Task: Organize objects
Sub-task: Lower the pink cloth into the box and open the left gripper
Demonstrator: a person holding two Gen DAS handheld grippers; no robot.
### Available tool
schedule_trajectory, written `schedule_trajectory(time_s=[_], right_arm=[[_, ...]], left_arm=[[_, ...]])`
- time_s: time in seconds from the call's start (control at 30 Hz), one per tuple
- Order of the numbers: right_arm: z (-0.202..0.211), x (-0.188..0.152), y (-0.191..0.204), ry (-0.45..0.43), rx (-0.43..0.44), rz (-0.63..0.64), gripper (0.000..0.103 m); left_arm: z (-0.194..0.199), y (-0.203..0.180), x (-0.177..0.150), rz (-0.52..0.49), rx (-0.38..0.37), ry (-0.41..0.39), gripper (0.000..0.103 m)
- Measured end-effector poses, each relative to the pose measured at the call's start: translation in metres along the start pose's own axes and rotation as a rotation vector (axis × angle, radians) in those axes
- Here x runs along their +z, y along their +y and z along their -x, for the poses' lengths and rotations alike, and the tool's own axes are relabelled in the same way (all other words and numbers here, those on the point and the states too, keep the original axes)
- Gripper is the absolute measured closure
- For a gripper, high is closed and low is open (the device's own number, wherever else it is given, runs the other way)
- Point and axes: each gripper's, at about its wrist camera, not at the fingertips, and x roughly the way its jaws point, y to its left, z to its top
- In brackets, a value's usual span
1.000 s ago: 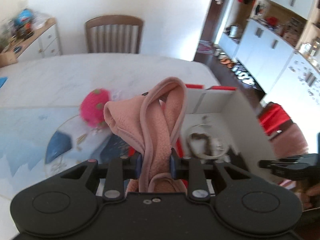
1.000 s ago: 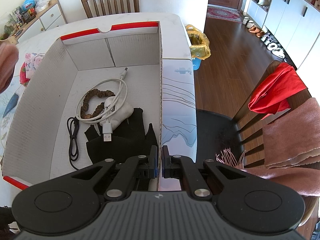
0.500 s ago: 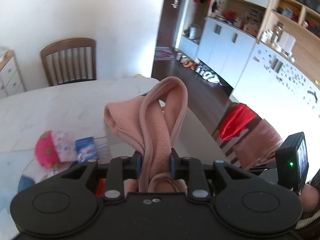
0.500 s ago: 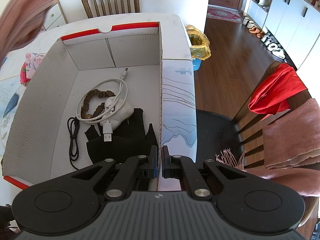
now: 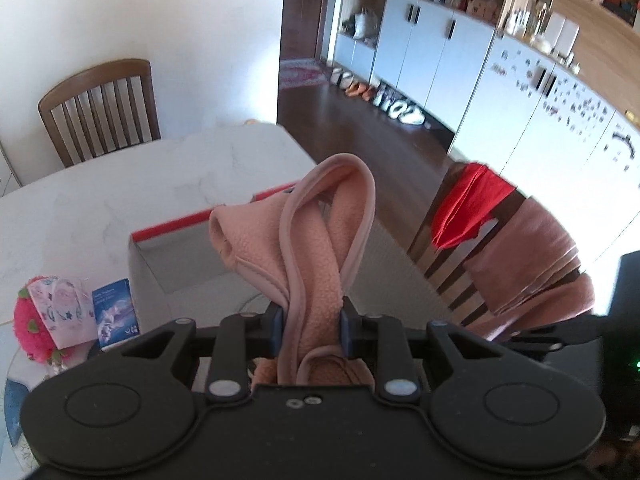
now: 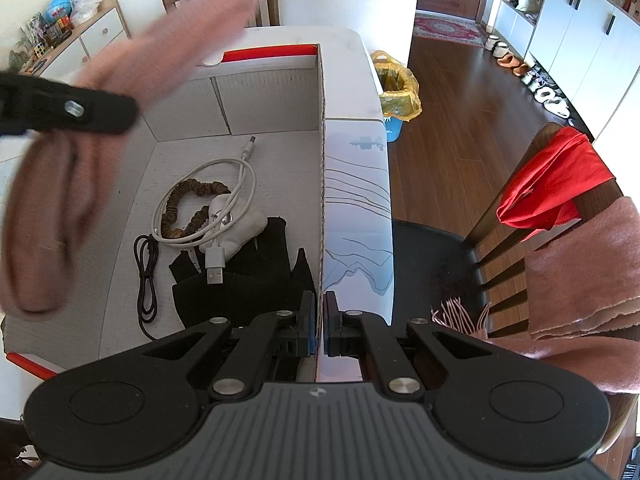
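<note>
- Pink fleece garment with smooth piped edging [image 5: 316, 248], folded into loops, is clamped in the left hand-held gripper [image 5: 312, 326] above the red-rimmed white cardboard box [image 6: 272, 92].
- Its long axis runs forward past the fingers; blurred in the right view.
- Right hand-held gripper [image 6: 319, 322] pinches the box's right wall.

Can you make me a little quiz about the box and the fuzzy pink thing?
1. True or false: the left gripper is clamped on the pink fleece garment.
2. What is the right gripper pinching? A) the white cable B) the box wall C) the black glove
3. Fill in: the white cable lies inside the ____ box.

Key
1. True. The fleece is squeezed between its fingers.
2. B. Its fingers are shut on the upright cardboard wall of the box.
3. Cardboard. The cable lies on the box floor with a black cable and a black glove.
</note>
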Motion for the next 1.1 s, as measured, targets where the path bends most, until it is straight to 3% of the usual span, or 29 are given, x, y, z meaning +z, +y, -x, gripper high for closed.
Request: schedule_trajectory(time_s=[0.47, 0.9, 1.1], right_arm=[[-0.002, 0.001, 0.000, 0.002, -0.001, 0.001, 0.099], [-0.003, 0.002, 0.001, 0.002, 0.000, -0.002, 0.099], [-0.003, 0.002, 0.001, 0.002, 0.000, -0.002, 0.099]], left_arm=[[-0.061, 0.009, -0.029, -0.034, 0.125, 0.195, 0.078], [-0.075, 0.015, -0.043, -0.040, 0.110, 0.279, 0.074], [-0.067, 0.025, -0.045, -0.003, 0.092, 0.267, 0.059]])
